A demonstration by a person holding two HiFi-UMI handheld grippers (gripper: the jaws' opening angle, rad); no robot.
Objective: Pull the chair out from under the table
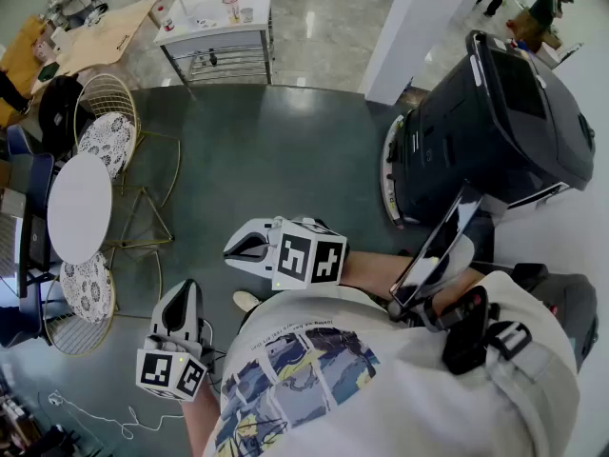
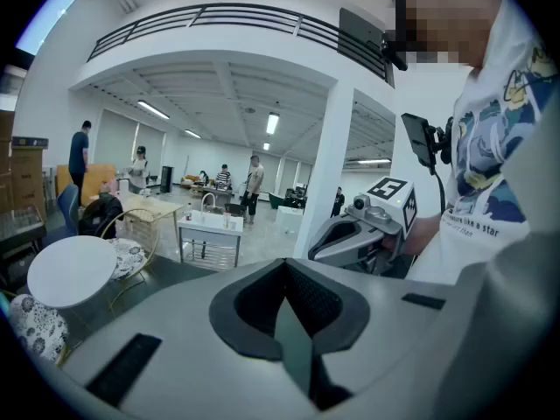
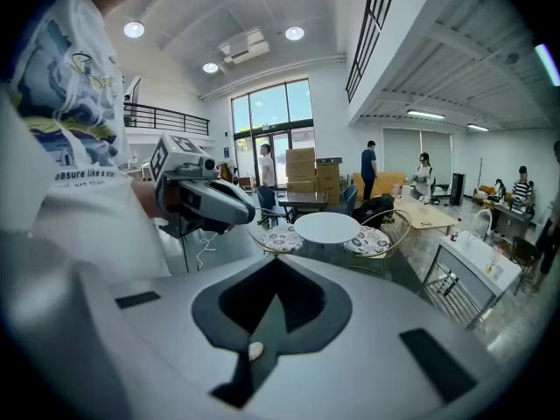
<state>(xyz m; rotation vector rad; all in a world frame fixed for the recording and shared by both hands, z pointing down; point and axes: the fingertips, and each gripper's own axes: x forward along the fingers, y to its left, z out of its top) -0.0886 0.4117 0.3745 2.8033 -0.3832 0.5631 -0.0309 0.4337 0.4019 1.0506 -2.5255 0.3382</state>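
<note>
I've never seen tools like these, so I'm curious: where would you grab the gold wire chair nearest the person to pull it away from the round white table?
Probably the top hoop of the wire backrest, coming at the chair from its outer side, opposite the round table. The back faces away from the table, and its thin rim should fit between two jaws.

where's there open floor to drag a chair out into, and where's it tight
The dark floor is bare between the gold wire chairs on the left and the black machine on the right, up to the white cart. It is tight on the left, where both chairs sit close against the round white table.
</note>
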